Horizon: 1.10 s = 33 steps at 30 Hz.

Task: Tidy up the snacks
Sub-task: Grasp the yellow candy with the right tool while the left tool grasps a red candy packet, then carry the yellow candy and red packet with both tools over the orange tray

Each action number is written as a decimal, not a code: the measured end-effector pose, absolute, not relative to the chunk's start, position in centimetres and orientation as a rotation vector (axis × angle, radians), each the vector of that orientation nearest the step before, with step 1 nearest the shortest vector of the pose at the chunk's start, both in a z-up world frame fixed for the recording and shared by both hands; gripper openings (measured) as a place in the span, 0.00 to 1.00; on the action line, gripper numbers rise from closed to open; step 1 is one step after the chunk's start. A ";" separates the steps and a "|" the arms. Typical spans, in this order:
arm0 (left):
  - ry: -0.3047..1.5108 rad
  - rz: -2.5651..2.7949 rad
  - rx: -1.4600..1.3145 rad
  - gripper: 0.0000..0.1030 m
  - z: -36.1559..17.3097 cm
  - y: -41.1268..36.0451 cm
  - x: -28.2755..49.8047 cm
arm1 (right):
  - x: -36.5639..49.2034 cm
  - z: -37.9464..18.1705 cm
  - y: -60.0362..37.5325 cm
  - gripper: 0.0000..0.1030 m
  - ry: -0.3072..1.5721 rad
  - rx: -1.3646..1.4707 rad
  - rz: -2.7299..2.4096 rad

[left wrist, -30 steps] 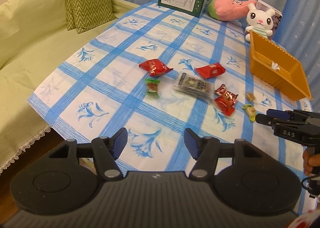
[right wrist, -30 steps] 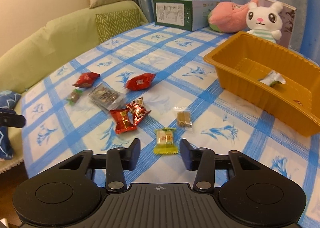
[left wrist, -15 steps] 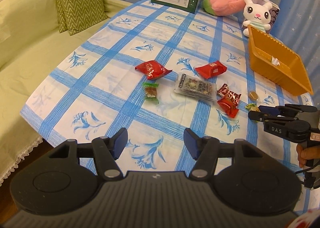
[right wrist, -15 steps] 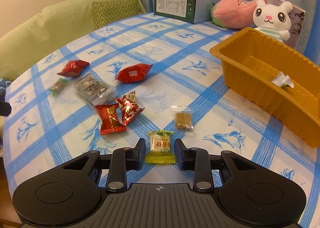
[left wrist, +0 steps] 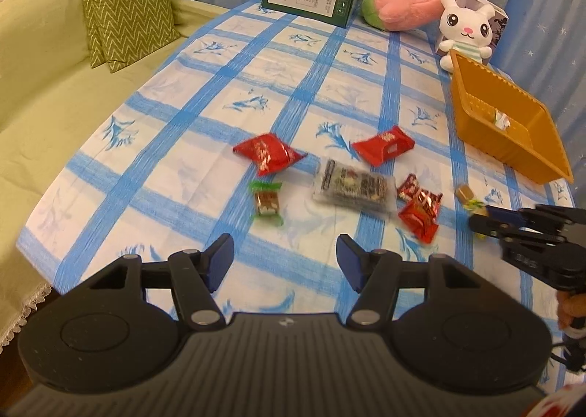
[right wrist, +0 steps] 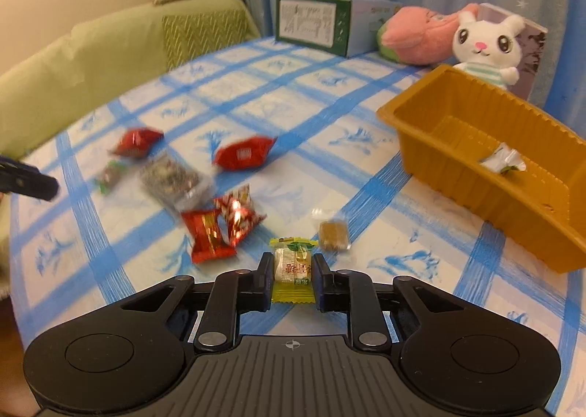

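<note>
Right tongs (right wrist: pixel 293 279) closing around yellow candy (right wrist: pixel 293 265) between them; left tongs (left wrist: pixel 285 263) apart.

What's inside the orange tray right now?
One small white and green wrapped snack lies on the floor of the orange tray. The rest of the floor that shows looks bare; the near wall hides the strip just behind it.

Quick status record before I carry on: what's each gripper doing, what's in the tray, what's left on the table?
right gripper: jaws closing on the yellow-wrapped candy, which sits between them
left gripper: open, nothing between the jaws
orange tray: holds one white-wrapped snack
loose on tablecloth: small brown snack, four red packets, clear grey packet, green-ended candy
</note>
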<state>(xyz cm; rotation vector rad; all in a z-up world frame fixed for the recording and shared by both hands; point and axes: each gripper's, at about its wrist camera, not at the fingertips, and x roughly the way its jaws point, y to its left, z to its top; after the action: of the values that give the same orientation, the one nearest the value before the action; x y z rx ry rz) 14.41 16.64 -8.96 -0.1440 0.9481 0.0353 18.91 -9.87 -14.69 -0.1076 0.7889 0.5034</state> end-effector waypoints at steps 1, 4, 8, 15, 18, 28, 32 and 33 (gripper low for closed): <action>0.947 0.035 -0.143 0.57 -9.0 16.8 14.9 | 18.9 -14.2 -10.1 0.21 0.782 -0.096 0.496; 0.946 0.032 -0.147 0.58 -9.1 17.4 16.6 | 18.8 -12.9 -10.7 0.21 0.758 -0.070 0.466; 0.942 0.036 -0.176 0.59 -9.4 18.4 19.1 | 18.8 -12.0 -11.7 0.21 0.745 -0.052 0.412; 0.943 0.042 -0.175 0.60 -10.6 19.2 23.7 | 18.7 -11.7 -13.6 0.21 0.755 -0.019 0.305; 0.961 0.048 -0.159 0.59 -11.5 19.2 25.4 | 18.7 -11.7 -14.1 0.21 0.761 -0.003 0.271; 1.050 0.014 -0.141 0.40 -13.7 20.0 27.3 | 18.7 -11.8 -14.3 0.21 0.778 0.028 0.193; 1.077 -0.002 -0.154 0.35 -14.1 20.4 27.3 | 18.9 -11.8 -14.0 0.21 0.777 0.044 0.177; 1.074 -0.006 -0.148 0.34 -14.1 20.4 27.2 | 18.9 -11.8 -14.0 0.21 0.774 0.046 0.176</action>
<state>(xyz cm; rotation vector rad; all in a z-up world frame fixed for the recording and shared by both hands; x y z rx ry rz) 27.21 20.41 -14.09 -0.1482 1.0737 -0.0059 18.93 -13.96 -11.78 0.0457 0.7745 0.1757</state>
